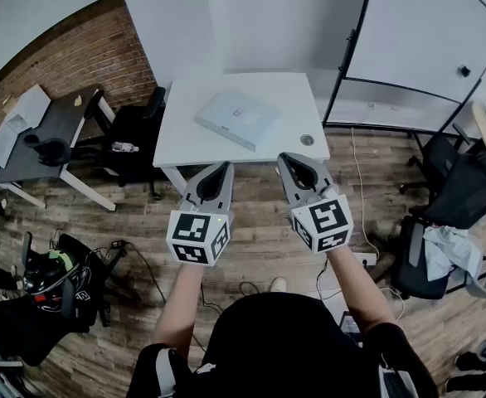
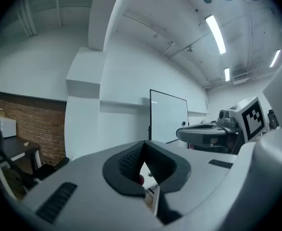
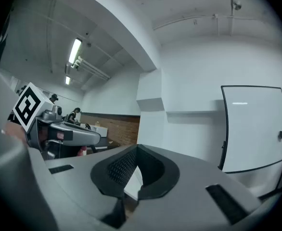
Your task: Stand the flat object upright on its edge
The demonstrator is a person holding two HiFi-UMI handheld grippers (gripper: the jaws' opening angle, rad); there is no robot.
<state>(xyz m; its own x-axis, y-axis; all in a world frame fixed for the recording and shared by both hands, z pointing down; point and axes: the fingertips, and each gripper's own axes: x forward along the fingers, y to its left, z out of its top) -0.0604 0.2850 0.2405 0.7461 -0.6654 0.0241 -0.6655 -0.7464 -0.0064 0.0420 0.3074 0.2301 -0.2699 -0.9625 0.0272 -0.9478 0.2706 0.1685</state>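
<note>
A flat pale grey box (image 1: 237,118) lies on its broad face in the middle of the white table (image 1: 185,131) in the head view. My left gripper (image 1: 219,169) is held level in front of the table's near edge, shut and empty. My right gripper (image 1: 292,161) hovers beside it at the same height, also shut with nothing in it. Both are short of the box. In the left gripper view the left gripper (image 2: 144,148) has its jaws closed together, and the right gripper (image 2: 198,134) shows at the right. The right gripper view shows the right gripper (image 3: 135,153) closed and the left gripper (image 3: 71,131) at the left.
A round cable hole (image 1: 308,139) sits near the table's front right corner. A black office chair (image 1: 131,135) stands left of the table, and a dark desk (image 1: 48,135) further left. A whiteboard (image 1: 417,48) stands at the right, with chairs (image 1: 454,214) and bags on the wooden floor.
</note>
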